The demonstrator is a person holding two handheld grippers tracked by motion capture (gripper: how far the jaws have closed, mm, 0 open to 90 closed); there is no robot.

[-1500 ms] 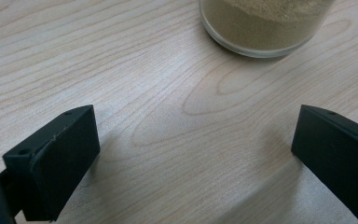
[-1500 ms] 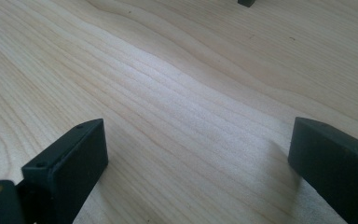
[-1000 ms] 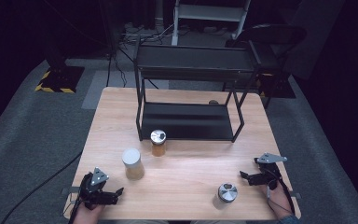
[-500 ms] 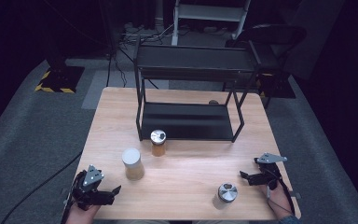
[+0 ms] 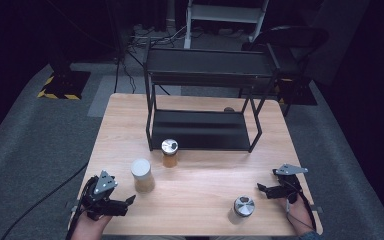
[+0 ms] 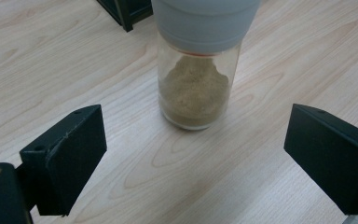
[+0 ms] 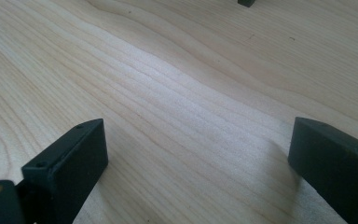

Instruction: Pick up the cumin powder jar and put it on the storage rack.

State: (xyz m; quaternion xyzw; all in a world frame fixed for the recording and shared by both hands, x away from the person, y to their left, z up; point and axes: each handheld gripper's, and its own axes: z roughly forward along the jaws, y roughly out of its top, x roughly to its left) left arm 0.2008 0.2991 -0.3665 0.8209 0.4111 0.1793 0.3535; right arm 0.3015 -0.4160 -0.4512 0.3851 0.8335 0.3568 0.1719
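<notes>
We hold the left tongs (image 5: 127,201) at the near left corner of the table (image 5: 200,200), forearm coming in from the bottom edge, the tool lying nearly level and aimed across the table to the right and slightly away. Its jaws stand wide apart with nothing between them. Just ahead stands the white-capped jar (image 5: 142,175) of tan powder, upright on the table; in the left gripper view it (image 6: 196,88) sits centred beyond the jaws, untouched. Our right tongs (image 5: 261,188) rest low by the near right edge, pointing left, jaws also apart over bare wood (image 7: 186,112). A silver-lidded jar (image 5: 243,206) stands near them.
</notes>
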